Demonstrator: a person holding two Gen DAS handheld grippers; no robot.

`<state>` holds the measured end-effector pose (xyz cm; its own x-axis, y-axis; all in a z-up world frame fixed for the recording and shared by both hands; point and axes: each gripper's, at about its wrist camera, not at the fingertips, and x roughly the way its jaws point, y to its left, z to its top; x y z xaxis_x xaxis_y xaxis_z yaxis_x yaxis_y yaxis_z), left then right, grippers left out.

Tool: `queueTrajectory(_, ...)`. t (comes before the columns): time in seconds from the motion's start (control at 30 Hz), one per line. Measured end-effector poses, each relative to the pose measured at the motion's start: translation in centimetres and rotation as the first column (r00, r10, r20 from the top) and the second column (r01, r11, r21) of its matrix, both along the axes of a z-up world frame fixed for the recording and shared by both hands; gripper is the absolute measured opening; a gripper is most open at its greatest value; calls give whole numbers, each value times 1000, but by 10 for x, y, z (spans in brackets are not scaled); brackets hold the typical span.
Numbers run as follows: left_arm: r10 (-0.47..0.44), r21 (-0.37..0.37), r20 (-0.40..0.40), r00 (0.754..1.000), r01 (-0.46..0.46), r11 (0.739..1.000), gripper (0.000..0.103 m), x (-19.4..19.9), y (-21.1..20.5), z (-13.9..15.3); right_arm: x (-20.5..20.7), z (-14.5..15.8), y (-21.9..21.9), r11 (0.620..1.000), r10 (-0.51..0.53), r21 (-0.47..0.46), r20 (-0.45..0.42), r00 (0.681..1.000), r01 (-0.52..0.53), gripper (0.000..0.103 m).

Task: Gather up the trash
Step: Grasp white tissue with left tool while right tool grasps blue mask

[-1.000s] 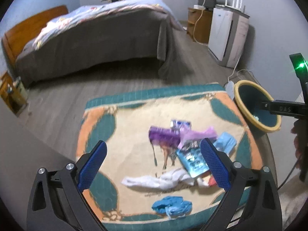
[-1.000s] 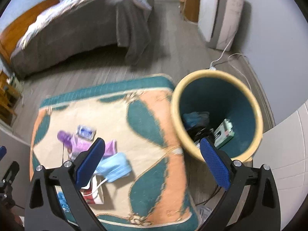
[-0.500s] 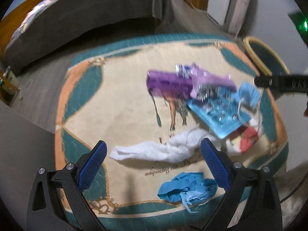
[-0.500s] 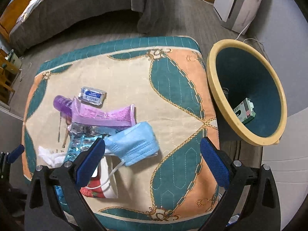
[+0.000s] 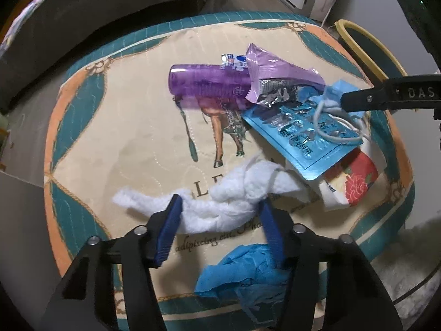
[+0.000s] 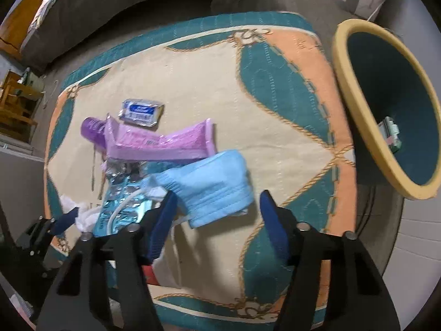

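While the left wrist camera looks down on a round cushioned stool top with a cream, teal and orange quilted cover (image 5: 115,127), the left gripper (image 5: 220,209) stands with its blue-padded fingers (image 5: 168,226) apart, one on each side of a long white wad of tissue (image 5: 220,207); whether the pads touch it cannot be told. Just nearer the camera lies a crumpled blue paper clump (image 5: 242,270). Farther off sit a translucent purple plastic tube (image 5: 204,85), a torn pink-purple foil wrapper (image 5: 278,69) and a shiny blue blister pack (image 5: 300,138), which overlaps a white packet printed with a red rose (image 5: 350,182). A yellow-rimmed teal wastebasket (image 5: 366,49) stands beside the stool at the right.

From the right wrist camera, the right gripper (image 6: 216,201) has its fingers spread on either side of a light blue pleated face mask (image 6: 217,184), which lies on the cover next to the pink-purple wrapper (image 6: 165,143). A small silver and blue sachet (image 6: 140,111) rests apart, beyond the wrapper. The wastebasket (image 6: 358,104) holds a small green and white box (image 6: 391,135).
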<state>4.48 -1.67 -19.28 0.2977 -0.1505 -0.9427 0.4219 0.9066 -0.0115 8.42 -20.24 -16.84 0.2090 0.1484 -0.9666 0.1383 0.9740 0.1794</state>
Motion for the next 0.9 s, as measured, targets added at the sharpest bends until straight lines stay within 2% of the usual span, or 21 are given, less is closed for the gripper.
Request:
queueTrajectory(0.07, -2, -12, 3, 1000, 3, 1000, 42, 0, 0, 2, 0, -1, 4, 1000, 17, -8, -3, 1000, -17, 38)
queueTrajectory(0.1, -3, -20, 3, 1000, 3, 1000, 38, -1, 1, 3, 0, -2, 6, 999, 32, -16, -3, 999, -32, 27)
queueTrajectory(0.13, -4, -23, 5, 1000, 4, 1000, 37, -1, 1, 5, 0, -2, 7, 999, 42, -19, -1, 999, -42, 22)
queueTrajectory(0.2, -2, -24, 12, 1000, 2, 1000, 33, -2, 3, 8, 0, 1, 7, 998, 53, -22, 11, 999, -53, 20)
queueTrajectory(0.43, 76, -42, 86, 993, -72, 996, 33, 1, 17, 30, -5, 22, -1, 999, 42, -15, 81, 996, -41, 18)
queueTrajectory(0.57, 131, -76, 135, 982, -122, 990, 33, 5, 25, 45, -7, 40, -4, 999, 35, -28, 133, 990, -31, 18)
queueTrajectory(0.7, 206, -134, 190, 960, -183, 974, 33, 8, 40, 66, -11, 62, -8, 998, 41, -52, 205, 978, -31, 18)
queueTrajectory(0.9, 212, -166, 249, 945, -174, 971, 33, 9, 38, 86, -14, 79, -17, 997, 33, -76, 252, 967, -14, 18)
